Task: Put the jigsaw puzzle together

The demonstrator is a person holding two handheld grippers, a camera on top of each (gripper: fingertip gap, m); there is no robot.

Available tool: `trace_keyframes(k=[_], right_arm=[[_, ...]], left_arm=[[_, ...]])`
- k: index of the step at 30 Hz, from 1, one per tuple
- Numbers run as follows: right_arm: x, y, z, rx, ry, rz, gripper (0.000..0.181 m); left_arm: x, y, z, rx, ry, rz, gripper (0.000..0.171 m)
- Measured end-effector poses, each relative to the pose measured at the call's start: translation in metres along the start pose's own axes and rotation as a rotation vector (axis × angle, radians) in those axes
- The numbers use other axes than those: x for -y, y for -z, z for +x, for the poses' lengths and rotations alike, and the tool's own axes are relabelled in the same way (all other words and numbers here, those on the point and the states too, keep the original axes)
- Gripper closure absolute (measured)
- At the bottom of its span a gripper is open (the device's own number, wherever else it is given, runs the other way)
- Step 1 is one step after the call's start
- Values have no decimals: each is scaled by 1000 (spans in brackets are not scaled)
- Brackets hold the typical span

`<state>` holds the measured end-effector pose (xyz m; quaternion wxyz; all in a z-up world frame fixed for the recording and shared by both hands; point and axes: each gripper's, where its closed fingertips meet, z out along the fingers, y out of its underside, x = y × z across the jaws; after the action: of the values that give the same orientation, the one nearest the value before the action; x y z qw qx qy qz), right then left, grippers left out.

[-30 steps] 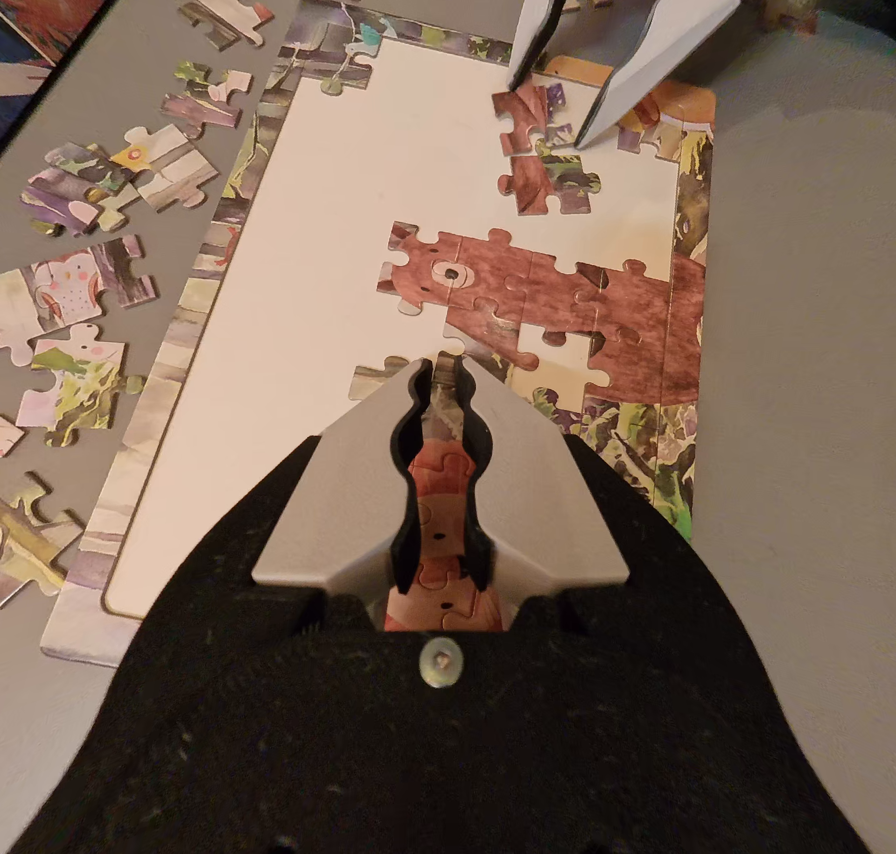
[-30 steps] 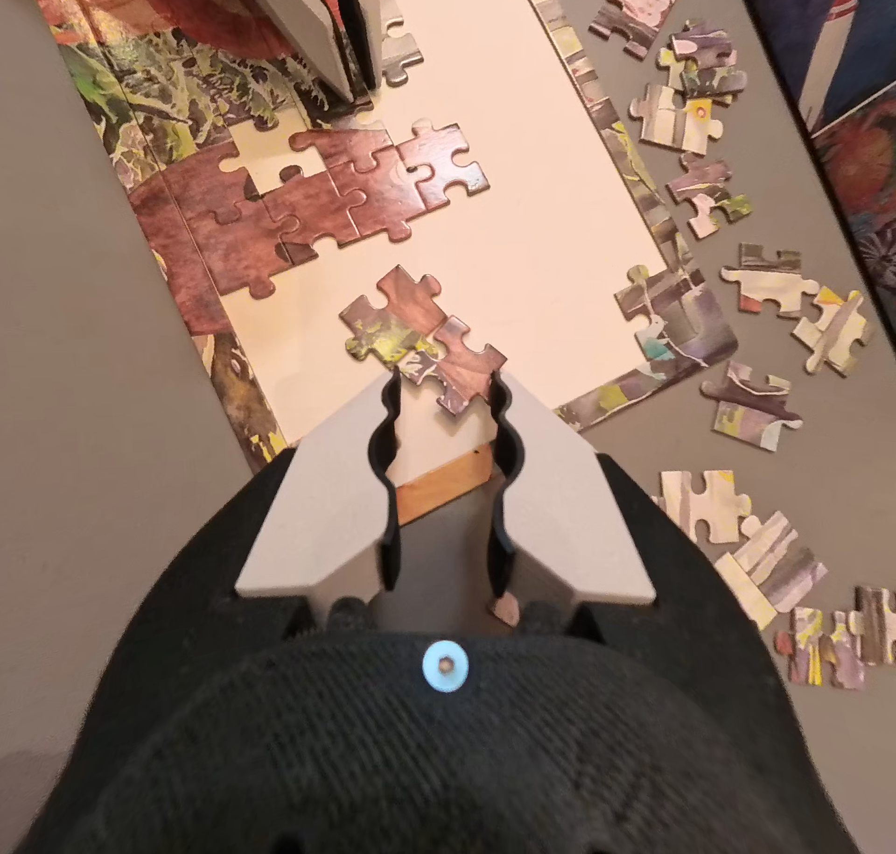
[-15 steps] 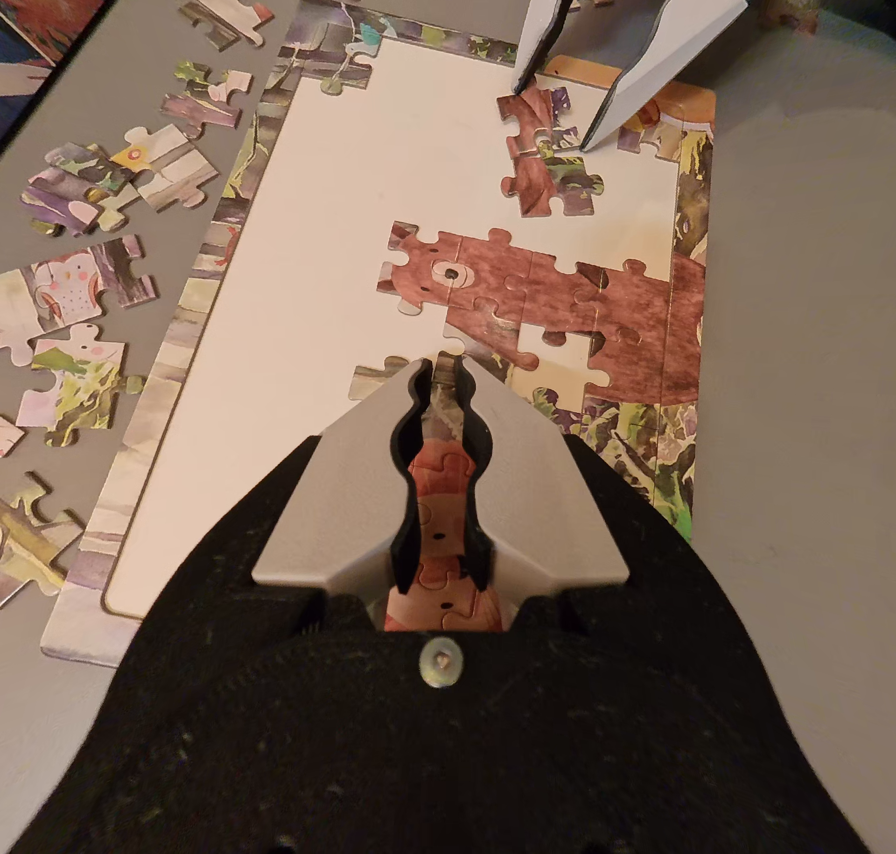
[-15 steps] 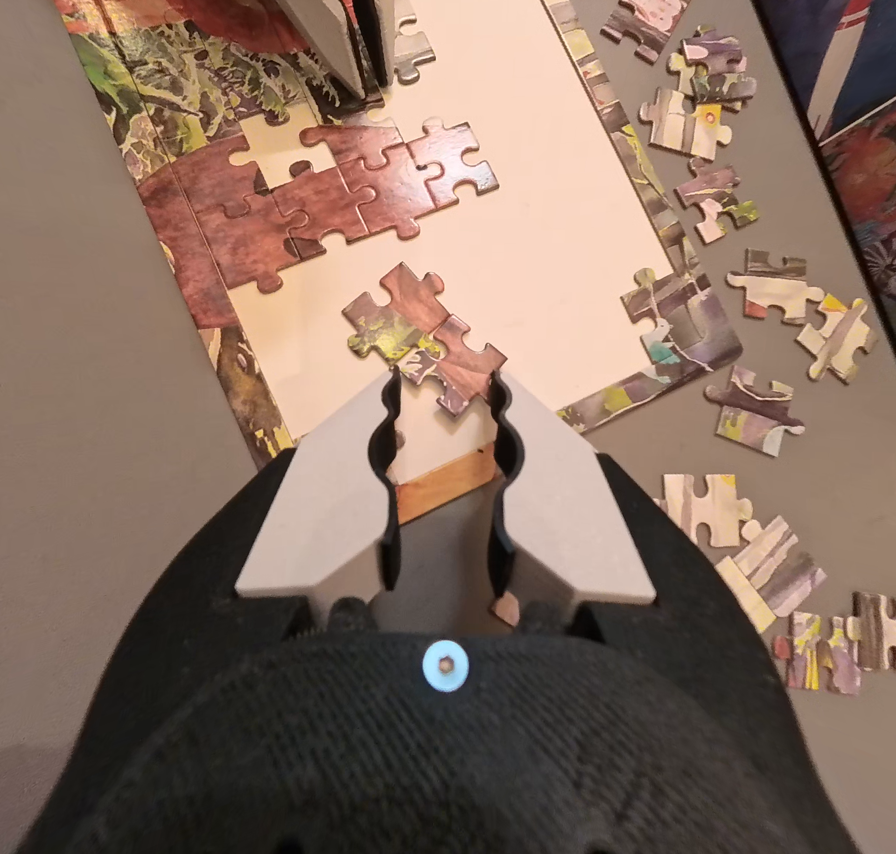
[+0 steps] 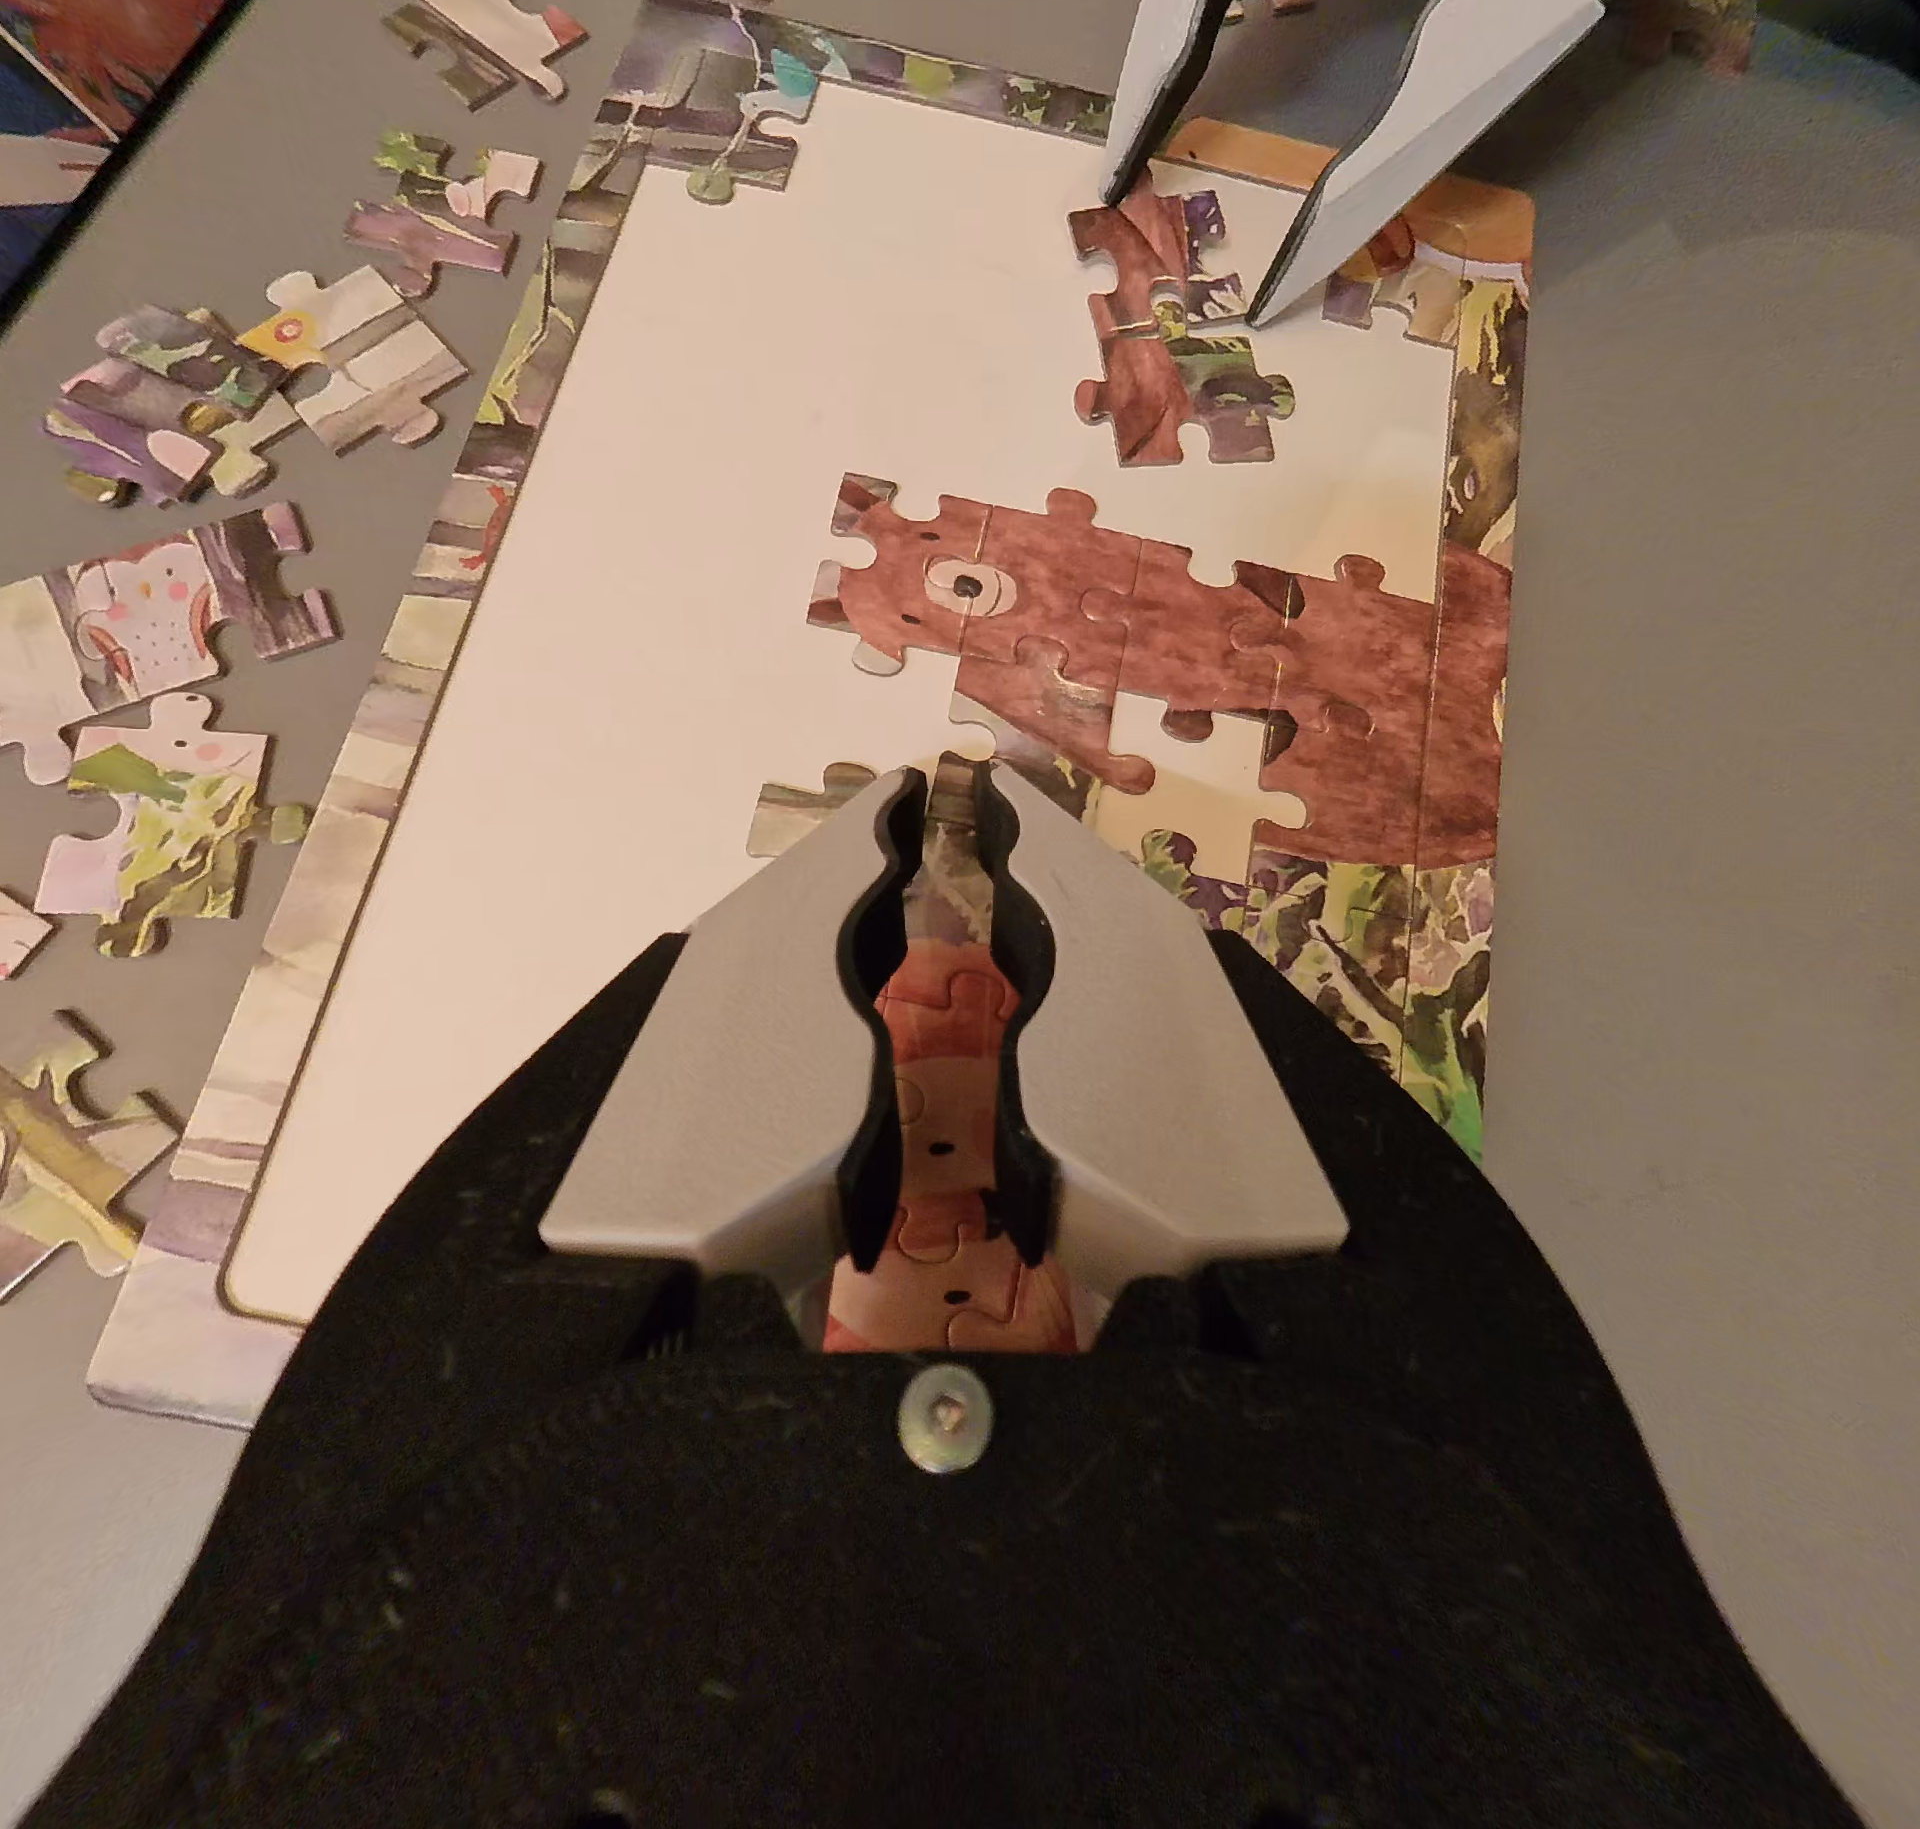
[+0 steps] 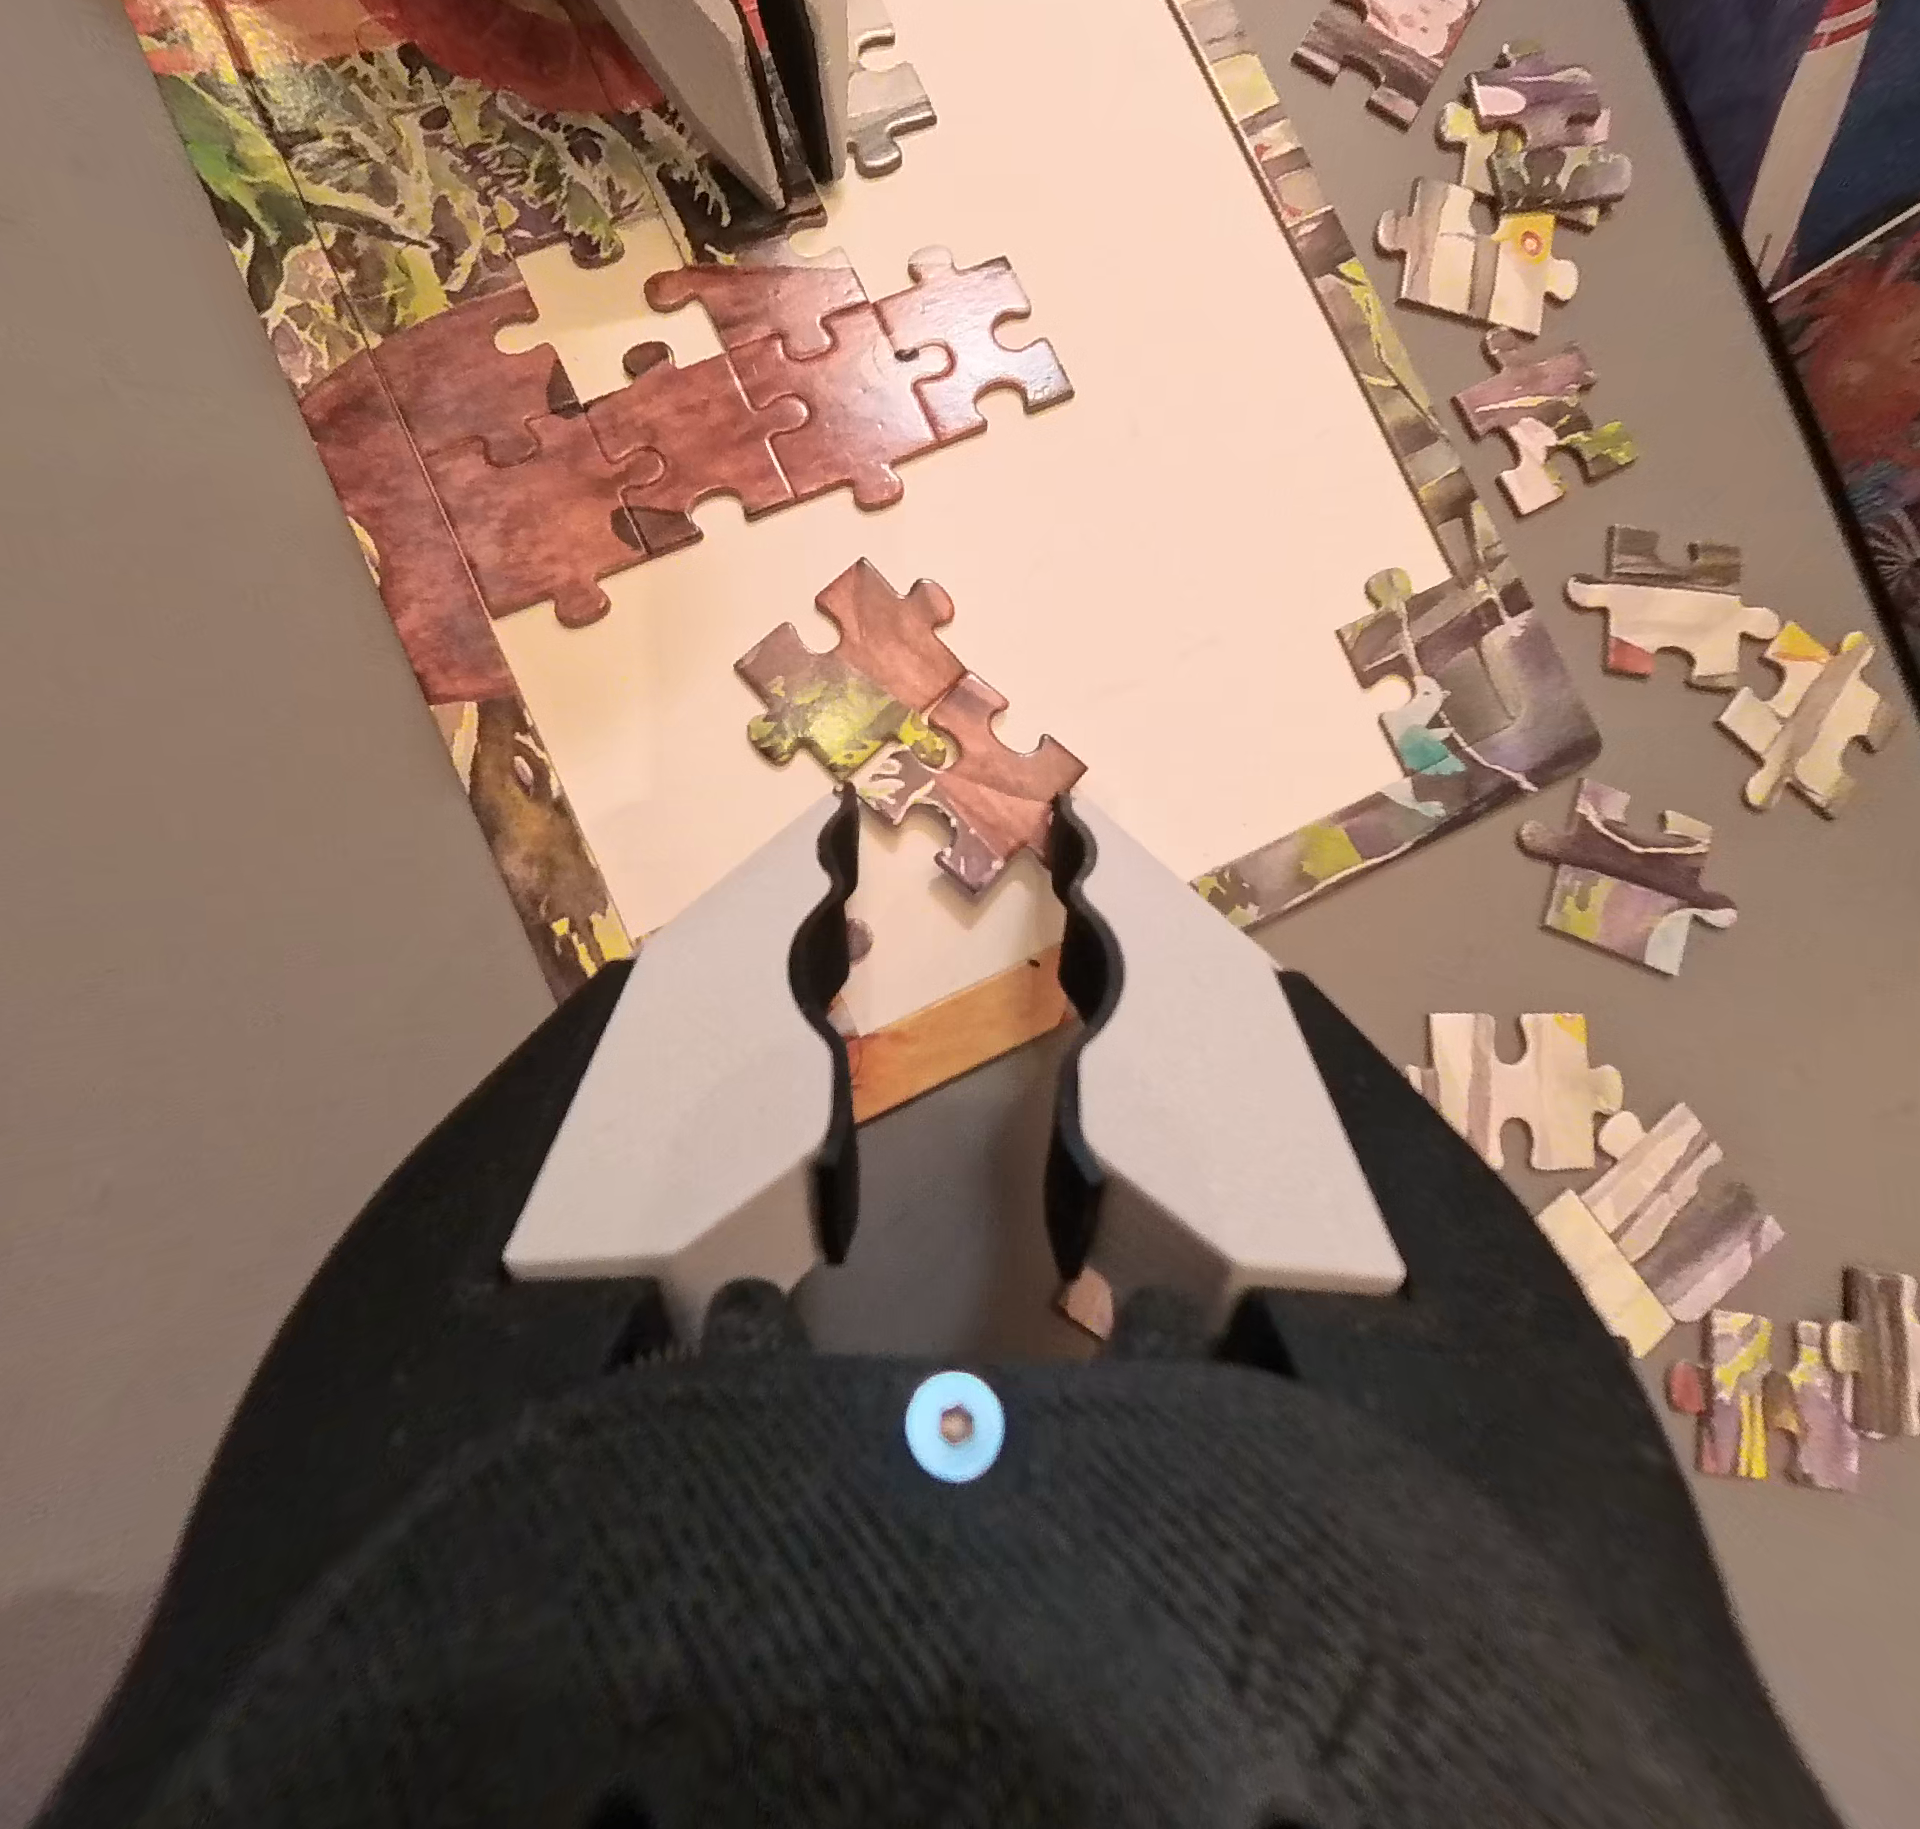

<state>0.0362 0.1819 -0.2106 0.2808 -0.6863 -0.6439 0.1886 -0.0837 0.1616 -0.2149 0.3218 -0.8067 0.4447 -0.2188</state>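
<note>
The puzzle tray (image 5: 665, 532) lies on a grey table, its white inside partly filled. A joined brown bear section (image 5: 1195, 636) sits at its right side, with one piece-shaped hole (image 5: 1184, 761). My left gripper (image 5: 951, 782) is shut, with its tips resting on the assembled pieces just below the bear. It also shows in the right wrist view (image 6: 790, 169). My right gripper (image 6: 951, 803) is open and straddles the near one of two loose brown-and-purple pieces (image 6: 883, 699), which touch each other. The right gripper (image 5: 1184, 257) and these pieces (image 5: 1174, 366) also show in the left wrist view.
Several loose pieces (image 5: 208, 377) lie on the grey table beside the tray; they also show in the right wrist view (image 6: 1662, 636). A colourful printed sheet (image 6: 1849, 169) lies beyond them. A single corner piece (image 6: 1455, 678) sits in the tray's corner. Spacing between my two grippers at the tips: around 12 cm.
The right gripper has nudged the near loose piece against the other one, so the two now touch. The left gripper has stayed still.
</note>
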Motion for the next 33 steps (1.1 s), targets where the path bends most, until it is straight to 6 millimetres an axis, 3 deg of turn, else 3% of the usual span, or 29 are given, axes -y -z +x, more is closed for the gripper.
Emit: trace_keyframes(k=[33], right_arm=[[2, 5, 4, -27, 9, 12, 146]], left_arm=[[0, 0, 0, 1, -1, 0, 162]])
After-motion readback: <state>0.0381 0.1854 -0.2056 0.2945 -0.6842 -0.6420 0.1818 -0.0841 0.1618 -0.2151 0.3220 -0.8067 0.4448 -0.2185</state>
